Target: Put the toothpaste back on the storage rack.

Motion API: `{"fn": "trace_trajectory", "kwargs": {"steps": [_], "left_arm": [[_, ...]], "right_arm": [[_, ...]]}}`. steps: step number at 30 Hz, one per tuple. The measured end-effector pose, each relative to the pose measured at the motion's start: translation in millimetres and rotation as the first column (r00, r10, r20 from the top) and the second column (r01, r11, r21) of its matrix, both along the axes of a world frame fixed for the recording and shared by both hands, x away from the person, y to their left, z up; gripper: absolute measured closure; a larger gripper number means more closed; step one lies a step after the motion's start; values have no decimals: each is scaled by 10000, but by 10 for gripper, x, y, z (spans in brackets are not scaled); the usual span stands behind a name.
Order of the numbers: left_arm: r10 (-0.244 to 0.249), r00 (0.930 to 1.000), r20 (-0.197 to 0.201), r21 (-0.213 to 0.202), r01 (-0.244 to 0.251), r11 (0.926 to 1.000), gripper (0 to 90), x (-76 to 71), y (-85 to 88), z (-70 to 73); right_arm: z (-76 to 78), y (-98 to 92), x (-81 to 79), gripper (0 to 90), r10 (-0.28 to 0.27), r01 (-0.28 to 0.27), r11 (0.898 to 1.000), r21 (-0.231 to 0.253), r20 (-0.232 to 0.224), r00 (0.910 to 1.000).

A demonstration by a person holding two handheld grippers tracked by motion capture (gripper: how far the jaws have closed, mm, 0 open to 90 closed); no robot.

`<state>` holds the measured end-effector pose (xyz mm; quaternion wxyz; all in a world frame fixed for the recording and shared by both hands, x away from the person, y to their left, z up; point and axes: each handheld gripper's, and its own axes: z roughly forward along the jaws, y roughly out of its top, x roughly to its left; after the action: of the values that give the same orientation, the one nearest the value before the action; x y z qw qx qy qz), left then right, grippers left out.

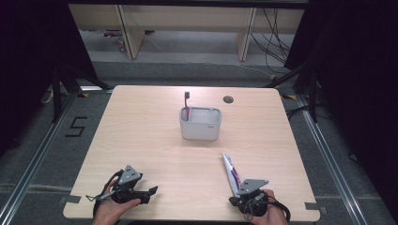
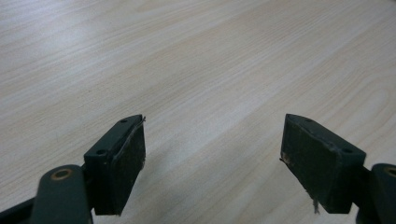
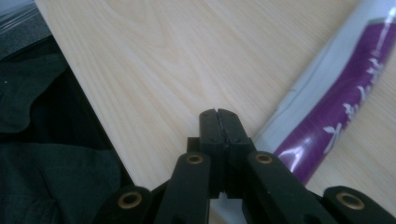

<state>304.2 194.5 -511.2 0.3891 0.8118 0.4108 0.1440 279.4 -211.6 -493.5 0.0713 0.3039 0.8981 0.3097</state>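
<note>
A white and purple toothpaste tube (image 1: 231, 171) lies flat on the wooden table (image 1: 150, 140), right of the middle and pointing toward the front edge. My right gripper (image 1: 233, 200) sits at the tube's near end by the front edge, shut with nothing between its jaws. In the right gripper view the tube (image 3: 336, 107) runs just beside the closed tips of the right gripper (image 3: 218, 116). My left gripper (image 1: 151, 192) rests at the front left, open and empty. In its own view the left gripper (image 2: 212, 158) stands over bare wood. A pink toothbrush (image 1: 187, 105) stands in a white holder (image 1: 200, 129).
The table's front edge (image 3: 93, 112) is close beside the right gripper, with dark floor and cloth beyond it. A round cable hole (image 1: 228, 99) is at the far side of the table. Desk legs and cables stand behind the table.
</note>
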Motion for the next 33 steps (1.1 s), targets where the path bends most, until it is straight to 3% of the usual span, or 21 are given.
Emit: {"fn": "trace_trajectory", "kwargs": {"steps": [11,13,15,16,21,23,24,26,28,33], "left_arm": [[-35,10000,-67,112,36,9999,220,3,0,4],[34,10000,-8,-28,-34,10000,221,10,-6,-4],[20,10000,-76,40,-19,10000,221,3,-4,0],[7,10000,-29,-10,-7,10000,221,4,-3,-3],[23,10000,-46,-5,-23,10000,221,7,-2,-5],[16,10000,12,30,-16,10000,221,18,1,-2],[50,10000,3,25,-50,10000,221,19,-1,-5],[76,10000,-23,66,-76,9999,221,13,2,-7],[46,10000,13,26,-46,10000,221,23,6,-3],[41,10000,-15,31,-41,10000,220,19,1,-1]], "right_arm": [[28,-283,-12,899,-730,730,9973,23,53,9973],[34,-306,4,886,-599,598,9981,171,54,9982],[66,-312,13,822,-573,568,9975,420,117,9983],[107,-302,-5,812,-966,967,9940,509,-40,9953],[237,-283,62,648,-1445,1422,9870,749,262,9892],[267,-282,134,587,-1358,1331,9904,381,806,9875],[282,-279,170,563,-1316,1306,9913,173,836,9878],[312,-273,208,529,-1542,1549,9879,-78,565,9864],[313,-262,261,512,-1731,1749,9844,-183,729,9822],[308,-234,395,469,-1999,2012,9779,-568,272,9794]]}}
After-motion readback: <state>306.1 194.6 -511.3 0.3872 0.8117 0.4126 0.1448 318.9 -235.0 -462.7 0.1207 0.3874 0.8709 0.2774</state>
